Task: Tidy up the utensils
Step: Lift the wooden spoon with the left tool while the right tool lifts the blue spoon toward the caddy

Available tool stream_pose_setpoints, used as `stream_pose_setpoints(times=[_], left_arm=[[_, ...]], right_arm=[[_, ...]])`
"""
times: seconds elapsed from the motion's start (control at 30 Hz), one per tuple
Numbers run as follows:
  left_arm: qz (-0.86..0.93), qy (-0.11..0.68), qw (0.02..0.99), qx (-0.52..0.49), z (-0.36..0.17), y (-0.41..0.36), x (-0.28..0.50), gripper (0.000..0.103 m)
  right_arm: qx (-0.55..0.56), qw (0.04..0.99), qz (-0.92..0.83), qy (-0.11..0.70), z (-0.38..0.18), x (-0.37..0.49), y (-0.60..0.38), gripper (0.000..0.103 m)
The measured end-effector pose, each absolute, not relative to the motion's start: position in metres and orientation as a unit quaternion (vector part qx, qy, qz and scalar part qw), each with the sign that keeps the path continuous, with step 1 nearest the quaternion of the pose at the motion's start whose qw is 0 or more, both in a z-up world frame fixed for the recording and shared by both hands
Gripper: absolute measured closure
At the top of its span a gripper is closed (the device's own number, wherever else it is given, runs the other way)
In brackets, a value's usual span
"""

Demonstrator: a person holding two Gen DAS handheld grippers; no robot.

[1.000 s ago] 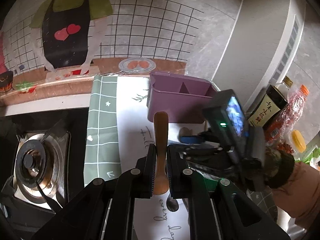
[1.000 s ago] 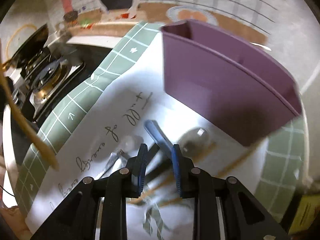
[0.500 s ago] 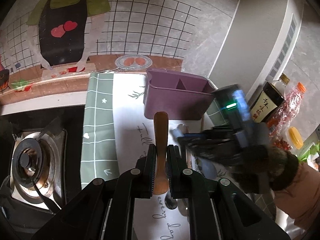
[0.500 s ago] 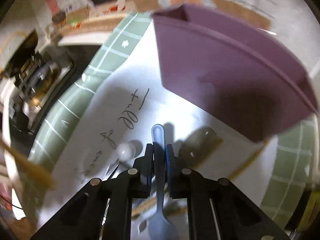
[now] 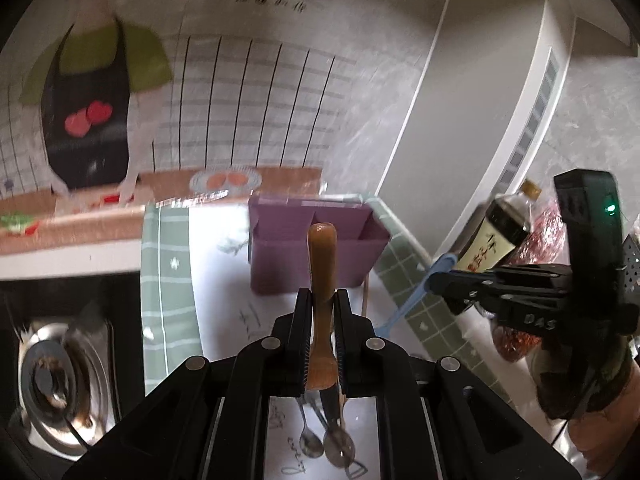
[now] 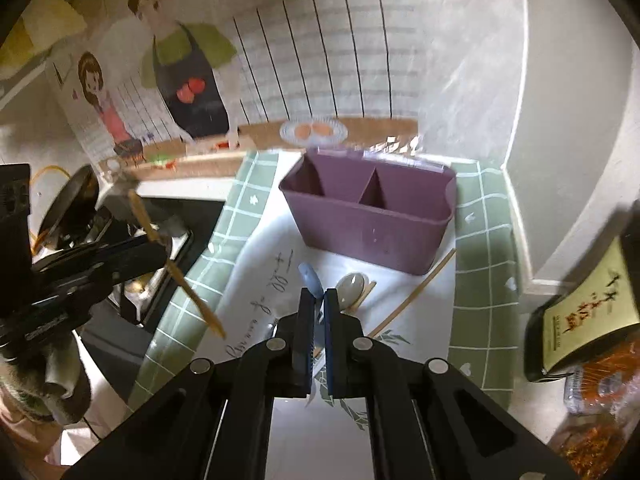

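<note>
A purple two-compartment utensil holder (image 5: 316, 248) (image 6: 372, 216) stands upright at the back of a white and green mat. My left gripper (image 5: 322, 300) is shut on a brown wooden utensil (image 5: 322, 264) and holds it in the air before the holder. My right gripper (image 6: 316, 300) is shut on a blue plastic utensil (image 6: 310, 276), lifted off the mat; it also shows in the left wrist view (image 5: 416, 296). Two metal spoons (image 5: 328, 444) lie on the mat under the left gripper. A spoon (image 6: 350, 284) and a chopstick (image 6: 416, 296) lie in front of the holder.
A gas burner (image 5: 56, 380) sits left of the mat. A dark sauce bottle (image 5: 496, 232) (image 6: 580, 320) and a red packet (image 6: 592, 400) stand at the right by a white wall corner. An illustrated backsplash runs behind the counter.
My right gripper closed on the blue utensil and lifted it up off the mat. My left gripper rose with the wooden utensil still held. Both views now look higher.
</note>
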State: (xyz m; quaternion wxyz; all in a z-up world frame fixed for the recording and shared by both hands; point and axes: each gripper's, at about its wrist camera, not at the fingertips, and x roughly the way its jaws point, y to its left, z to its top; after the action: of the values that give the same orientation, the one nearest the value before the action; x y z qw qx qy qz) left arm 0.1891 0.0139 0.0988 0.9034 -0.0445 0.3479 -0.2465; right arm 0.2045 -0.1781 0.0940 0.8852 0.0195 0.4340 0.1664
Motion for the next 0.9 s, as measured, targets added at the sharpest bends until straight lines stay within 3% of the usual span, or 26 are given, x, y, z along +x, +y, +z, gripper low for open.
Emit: stream_pose_setpoints(times=[0.47,0.63,0.9], left_arm=[[-0.236,0.233,0.943,-0.035,0.211,-0.012,0.262,0.092],[-0.228,0.252,0.94,-0.042,0.198,-0.024,0.296,0.092],[-0.211,0.31,0.926,-0.036,0.137,-0.04,0.343,0.092]], right_arm=[[0.036,0.948,0.109,0.296,0.24,0.234,-0.209,0.099],[0.03,0.951,0.078,0.298,0.231,0.265,-0.216,0.099],[0.039,0.933,0.074,0.349,0.166,0.313,-0.22,0.099]])
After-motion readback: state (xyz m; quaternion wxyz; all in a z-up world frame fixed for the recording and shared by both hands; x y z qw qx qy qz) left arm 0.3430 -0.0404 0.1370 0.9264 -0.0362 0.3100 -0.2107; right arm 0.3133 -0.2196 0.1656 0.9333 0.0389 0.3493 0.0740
